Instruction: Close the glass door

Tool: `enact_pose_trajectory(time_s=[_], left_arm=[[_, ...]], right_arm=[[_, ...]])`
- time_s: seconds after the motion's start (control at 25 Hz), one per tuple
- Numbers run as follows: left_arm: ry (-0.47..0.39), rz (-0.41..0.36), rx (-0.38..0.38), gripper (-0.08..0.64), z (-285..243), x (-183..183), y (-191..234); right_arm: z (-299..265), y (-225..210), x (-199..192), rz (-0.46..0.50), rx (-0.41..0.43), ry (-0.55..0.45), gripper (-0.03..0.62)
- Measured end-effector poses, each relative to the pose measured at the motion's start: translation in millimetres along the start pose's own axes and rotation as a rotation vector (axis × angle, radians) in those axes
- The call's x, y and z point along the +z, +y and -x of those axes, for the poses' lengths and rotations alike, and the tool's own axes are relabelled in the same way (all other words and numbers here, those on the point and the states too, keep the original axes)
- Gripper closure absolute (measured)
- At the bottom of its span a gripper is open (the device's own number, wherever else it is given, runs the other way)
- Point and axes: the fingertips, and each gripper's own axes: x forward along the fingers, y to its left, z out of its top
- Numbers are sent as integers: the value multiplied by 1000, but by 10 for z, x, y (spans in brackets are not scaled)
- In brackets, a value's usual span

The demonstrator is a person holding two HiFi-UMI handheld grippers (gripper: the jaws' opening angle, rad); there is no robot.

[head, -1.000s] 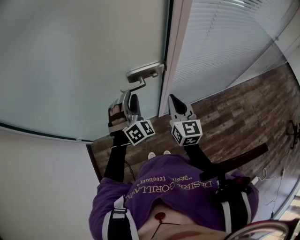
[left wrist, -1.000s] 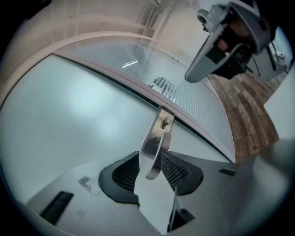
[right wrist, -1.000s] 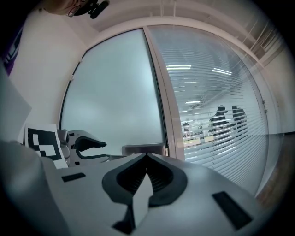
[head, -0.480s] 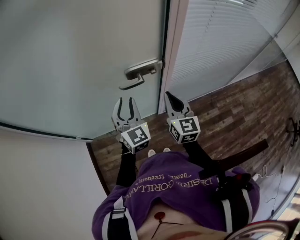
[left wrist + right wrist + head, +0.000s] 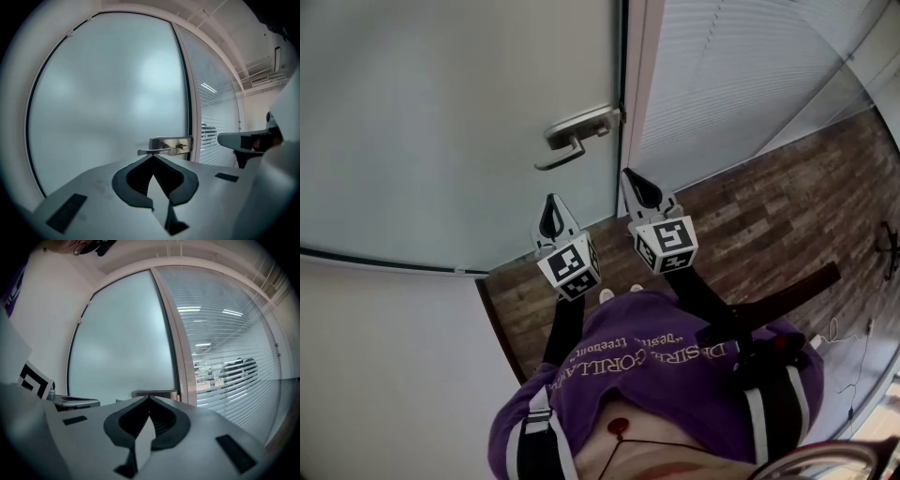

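Note:
The frosted glass door (image 5: 441,112) stands against its pale frame (image 5: 639,84), with a metal lever handle (image 5: 572,136) near its right edge; the lever handle (image 5: 164,146) also shows straight ahead in the left gripper view. My left gripper (image 5: 551,204) hangs a little below the handle, apart from it, and its jaws have just closed with nothing between them. Its tips (image 5: 153,156) meet in its own view. My right gripper (image 5: 630,178) is beside it near the frame, shut and empty, tips together (image 5: 149,398).
Right of the frame is a glass wall with white blinds (image 5: 741,84). Dark wood-plank floor (image 5: 769,234) lies beneath. A pale wall (image 5: 384,366) runs at the lower left. The person's purple shirt (image 5: 656,375) fills the bottom.
The left gripper drew back from the handle, rolled upright and went from open jaws to shut. The right gripper has barely moved.

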Motion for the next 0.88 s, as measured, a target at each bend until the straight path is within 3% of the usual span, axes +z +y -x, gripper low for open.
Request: enact_pose_trajectory(time_s=[0.88], left_arm=[[-7, -18, 0, 560, -134, 31, -48]], right_arm=[[-152, -82, 13, 2, -1, -3, 603]])
